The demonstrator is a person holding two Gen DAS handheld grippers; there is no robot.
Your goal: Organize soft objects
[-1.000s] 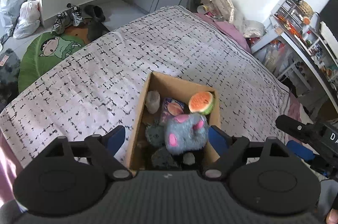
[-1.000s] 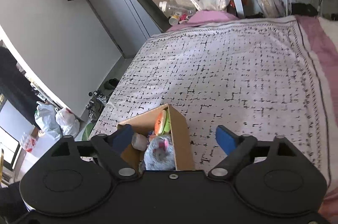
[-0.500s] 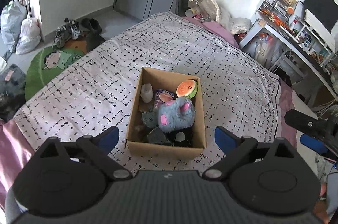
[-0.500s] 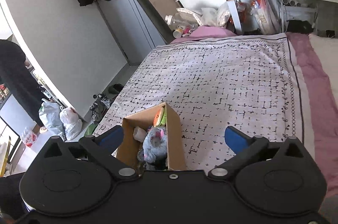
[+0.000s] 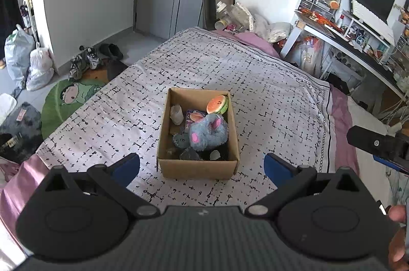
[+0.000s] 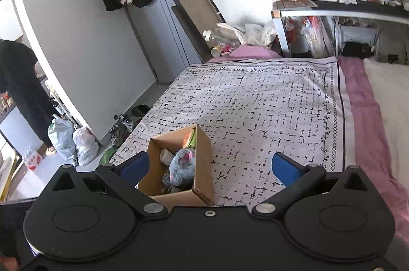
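Now both tongs, left (image 5: 202,165) and right (image 6: 209,167), are pulling back wide open and empty; the box (image 5: 198,170) is sitting mid-bed (image 5: 268,92), toys (image 5: 208,131) inside, watermelon at 1 o'clock, sorting apparently done.

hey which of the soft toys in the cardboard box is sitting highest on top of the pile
The grey plush with pink ears: it lies over the darker toys in the cardboard box, while the watermelon slice leans in the far corner.

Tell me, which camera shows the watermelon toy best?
The left wrist view: it looks down into the cardboard box, showing the watermelon toy face-on. The right wrist view catches it edge-on behind the box wall.
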